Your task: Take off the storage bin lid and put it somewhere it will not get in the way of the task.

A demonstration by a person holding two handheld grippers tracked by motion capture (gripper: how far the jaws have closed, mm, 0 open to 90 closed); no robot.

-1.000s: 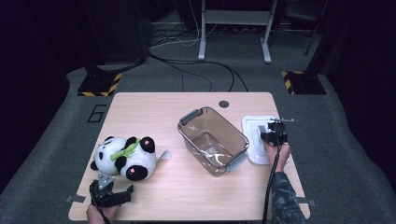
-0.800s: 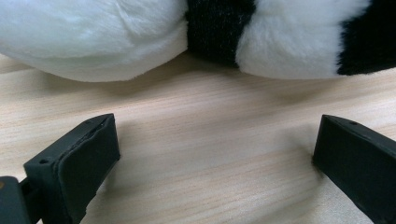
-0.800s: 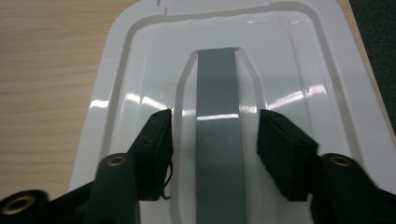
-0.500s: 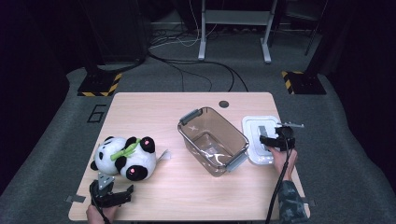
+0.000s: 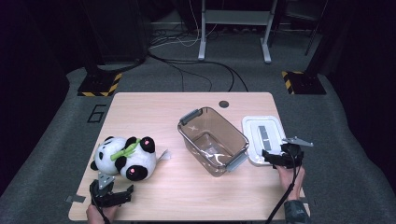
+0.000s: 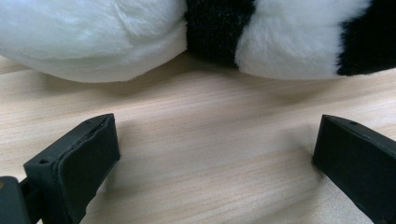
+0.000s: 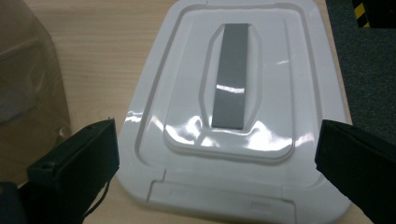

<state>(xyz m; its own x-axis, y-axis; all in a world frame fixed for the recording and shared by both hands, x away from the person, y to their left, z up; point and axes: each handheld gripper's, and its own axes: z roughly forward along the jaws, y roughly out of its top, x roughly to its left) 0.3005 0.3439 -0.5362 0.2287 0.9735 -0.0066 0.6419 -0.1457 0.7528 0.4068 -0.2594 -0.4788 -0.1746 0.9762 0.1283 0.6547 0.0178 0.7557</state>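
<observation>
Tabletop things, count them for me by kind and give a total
Soft toys: 1, the black and white plush panda
Bins: 1, the clear plastic storage bin with grey latches
Lids: 1, the white plastic lid with a grey strip
Total: 3

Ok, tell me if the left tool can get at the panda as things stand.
Probably yes. The left tool sits open just short of the plush panda, with bare table between its jaws and the toy, and nothing in the way.

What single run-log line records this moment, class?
left gripper: open, near panda toy | right gripper: open, over white lid | clear bin: empty
</observation>
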